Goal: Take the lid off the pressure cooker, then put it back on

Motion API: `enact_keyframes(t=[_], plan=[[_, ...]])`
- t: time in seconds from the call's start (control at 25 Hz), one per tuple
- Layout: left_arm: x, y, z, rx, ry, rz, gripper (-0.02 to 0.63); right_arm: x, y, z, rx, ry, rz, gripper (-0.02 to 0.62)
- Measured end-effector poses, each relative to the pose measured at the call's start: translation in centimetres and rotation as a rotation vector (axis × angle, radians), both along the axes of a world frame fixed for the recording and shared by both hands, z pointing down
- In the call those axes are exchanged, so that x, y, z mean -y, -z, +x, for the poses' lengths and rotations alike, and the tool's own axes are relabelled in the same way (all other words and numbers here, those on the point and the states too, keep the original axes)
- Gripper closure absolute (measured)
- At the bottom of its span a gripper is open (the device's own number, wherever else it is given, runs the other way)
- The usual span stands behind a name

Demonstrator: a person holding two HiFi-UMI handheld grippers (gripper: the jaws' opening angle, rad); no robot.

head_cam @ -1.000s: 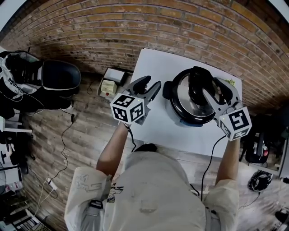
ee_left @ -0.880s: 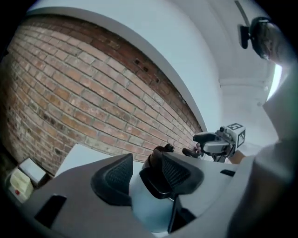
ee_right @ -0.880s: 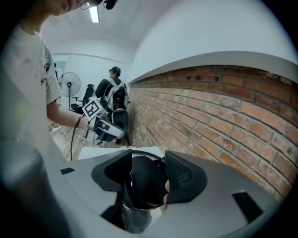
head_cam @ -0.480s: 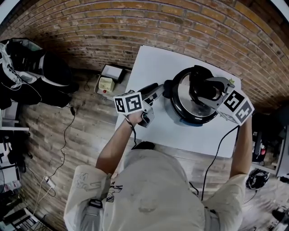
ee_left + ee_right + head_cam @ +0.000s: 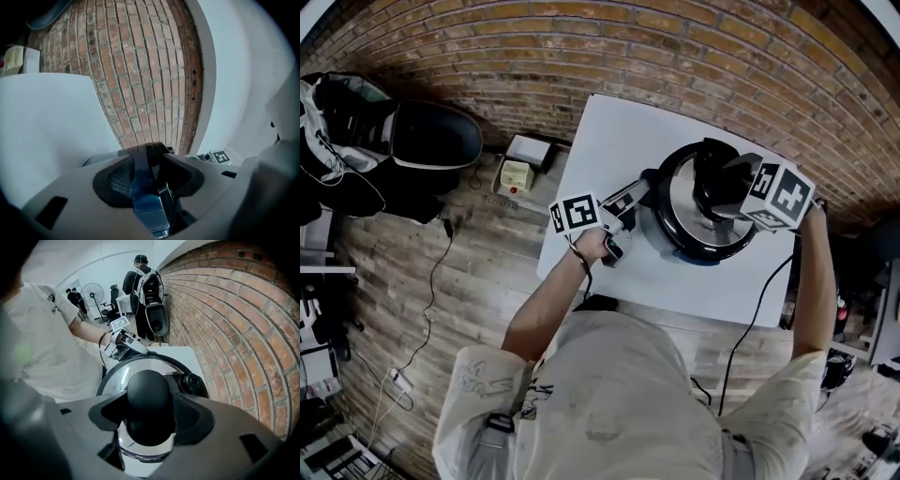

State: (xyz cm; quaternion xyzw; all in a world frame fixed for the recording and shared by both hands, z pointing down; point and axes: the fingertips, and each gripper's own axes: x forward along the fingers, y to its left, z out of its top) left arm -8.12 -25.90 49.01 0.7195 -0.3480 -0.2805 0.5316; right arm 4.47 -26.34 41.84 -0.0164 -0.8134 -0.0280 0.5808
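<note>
The left gripper (image 5: 636, 190) lay level at the left flank of the pressure cooker (image 5: 694, 251), jaws narrow and clamped on the pot's black side handle (image 5: 145, 183). Its own view showed that dark slab pinched between both pads, with no gap I could see. I read that as the bracing hand, pinning the pot so it couldn't spin or slide on the white table (image 5: 609, 141). The cooker sat toward the right of the table. The lid (image 5: 675, 202) was on it, seated flat as far as the head view showed, with no tilt or gap visible at the rim. A black knob (image 5: 149, 394) stood at the lid's centre. The right gripper (image 5: 151, 420) pointed steeply down over it, jaws wide and just been opening. The knob was between them, but the pads weren't squeezing it, at most just beside it on each side. So the step in hand looked like the reach for the lid: grip not yet made, lift-off not started. Next move, my call: drop the right a touch so the pads meet the knob's widest part and close firmly. Then probably twist to unlock before any lift, since this type of lid usually won't come straight up. The left would have to hold the handle against that twist. Risk: the knob is round and glossy, so the pads could slip if closed too high.
</note>
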Motion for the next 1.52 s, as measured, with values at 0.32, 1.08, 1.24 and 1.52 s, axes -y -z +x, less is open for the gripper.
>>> enact_keyframes(t=[0.32,1.08,1.24,1.52], plan=[[0.14,0.73,0.45,-0.136,0.022,-0.020,0.522,-0.29,-0.66,0.03,-0.083,0.020,-0.079,0.299],[0.09,0.50,0.21,-0.158,0.042,-0.041,0.531,-0.30,-0.61,-0.17,-0.045,0.006,-0.091,0.299],[0.12,0.42,0.17,-0.165,0.054,-0.046,0.531,-0.19,-0.65,-0.19,-0.051,-0.004,-0.094,0.298],[0.08,0.49,0.19,-0.176,0.079,-0.050,0.532,-0.05,-0.61,-0.16,-0.049,-0.053,-0.089,0.295]])
